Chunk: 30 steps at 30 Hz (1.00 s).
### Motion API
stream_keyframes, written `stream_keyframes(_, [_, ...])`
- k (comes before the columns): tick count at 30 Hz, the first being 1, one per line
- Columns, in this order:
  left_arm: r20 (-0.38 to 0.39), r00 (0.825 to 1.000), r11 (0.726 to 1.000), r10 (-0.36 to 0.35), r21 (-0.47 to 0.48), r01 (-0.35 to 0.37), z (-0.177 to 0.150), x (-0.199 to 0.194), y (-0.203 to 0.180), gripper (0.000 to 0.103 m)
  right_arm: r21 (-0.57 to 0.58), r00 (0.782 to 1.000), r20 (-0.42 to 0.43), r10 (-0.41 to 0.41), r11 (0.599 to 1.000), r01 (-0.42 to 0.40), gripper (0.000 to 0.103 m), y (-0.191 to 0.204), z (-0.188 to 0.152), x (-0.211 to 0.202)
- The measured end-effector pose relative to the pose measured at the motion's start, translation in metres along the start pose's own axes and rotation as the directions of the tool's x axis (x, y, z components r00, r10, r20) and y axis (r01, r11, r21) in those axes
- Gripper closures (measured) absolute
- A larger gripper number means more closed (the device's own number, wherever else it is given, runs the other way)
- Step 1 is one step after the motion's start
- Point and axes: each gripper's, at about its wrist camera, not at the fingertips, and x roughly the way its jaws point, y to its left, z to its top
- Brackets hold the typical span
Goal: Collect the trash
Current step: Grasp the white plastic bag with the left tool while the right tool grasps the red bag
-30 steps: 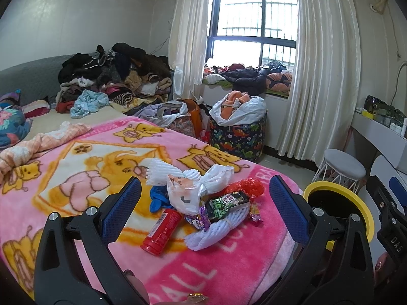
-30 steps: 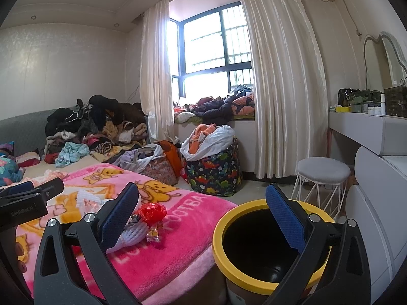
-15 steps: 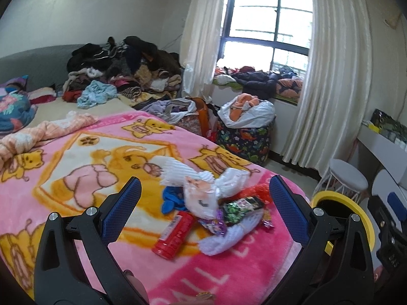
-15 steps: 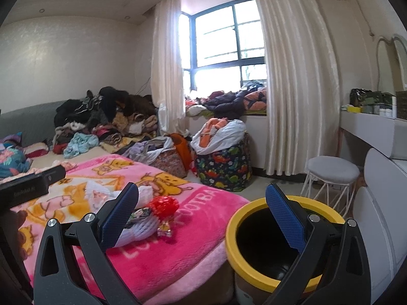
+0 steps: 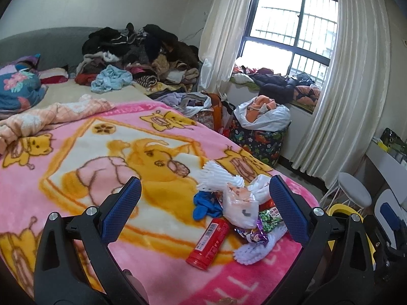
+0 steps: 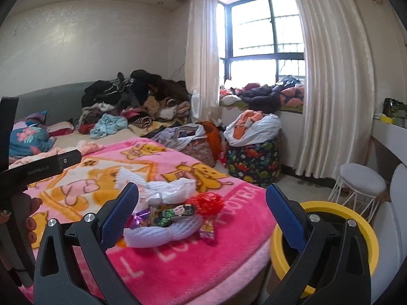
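Note:
A heap of trash lies on the pink blanket (image 5: 76, 152) near the bed's foot corner: a red tube (image 5: 208, 240), a blue glove (image 5: 204, 204), a thin plastic bag (image 5: 240, 207), white foam nets (image 5: 218, 178), snack wrappers (image 5: 264, 222). From the right wrist I see the foam net (image 6: 157, 231), wrappers (image 6: 170, 212) and a red mesh ball (image 6: 207, 202). The yellow-rimmed bin (image 6: 356, 231) stands off the bed's corner. My left gripper (image 5: 203, 212) hangs open above the pile, empty. My right gripper (image 6: 202, 213) is open too, holding nothing.
Clothes are heaped at the bed's far side (image 5: 137, 50) and on the window sill (image 5: 279, 84). A patterned laundry basket (image 6: 251, 160) and a white stool (image 6: 358, 183) stand on the floor by the curtain. A white dresser (image 6: 389, 132) lines the right wall.
Both views have swung left toward the bed. The trash pile now sits between the right gripper's fingers, and the bin has slid to the right edge. Both grippers stay open.

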Motion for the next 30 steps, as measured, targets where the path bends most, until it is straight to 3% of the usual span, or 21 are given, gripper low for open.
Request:
stream_keyframes(7, [-0.022,0.999,0.999,-0.039,0.008,0.039,0.010,0.019,-0.004,0.011,0.019,0.998,-0.064,0.009,1.000,-0.008,0.006,-0.010,0.014,0.037])
stream_keyframes(10, [-0.047,0.995,0.996,-0.088,0.019,0.089,0.012,0.032,-0.013,0.011,0.047,0.995,-0.102,0.006,0.999,-0.001,0.006,-0.021,0.017,0.058])
stream_keyframes(15, [-0.137,0.984,0.990,-0.116,0.059,0.125,0.006,0.064,-0.032,0.011,0.078,0.980,-0.197,-0.002,0.997,0.017,0.006,-0.043,0.015,0.098])
stream_keyframes(17, [-0.181,0.975,0.989,-0.126,0.053,0.138,0.000,0.075,-0.034,0.011,0.095,0.969,-0.247,0.018,0.995,0.006,0.006,-0.050,0.012,0.116])
stream_keyframes(22, [-0.246,0.962,0.989,-0.122,0.053,0.139,-0.014,0.096,-0.034,0.024,0.113,0.934,-0.352,0.062,0.993,-0.023,0.006,-0.053,-0.004,0.156])
stream_keyframes(28, [-0.316,0.942,0.988,-0.114,0.066,0.142,-0.027,0.114,-0.039,0.037,0.192,0.887,-0.435,0.151,0.979,-0.072,0.022,-0.057,-0.019,0.192])
stream_keyframes(30, [-0.330,0.938,0.988,-0.104,0.078,0.137,-0.030,0.117,-0.041,0.040,0.220,0.870,-0.458,0.182,0.972,-0.087,0.031,-0.057,-0.025,0.200])
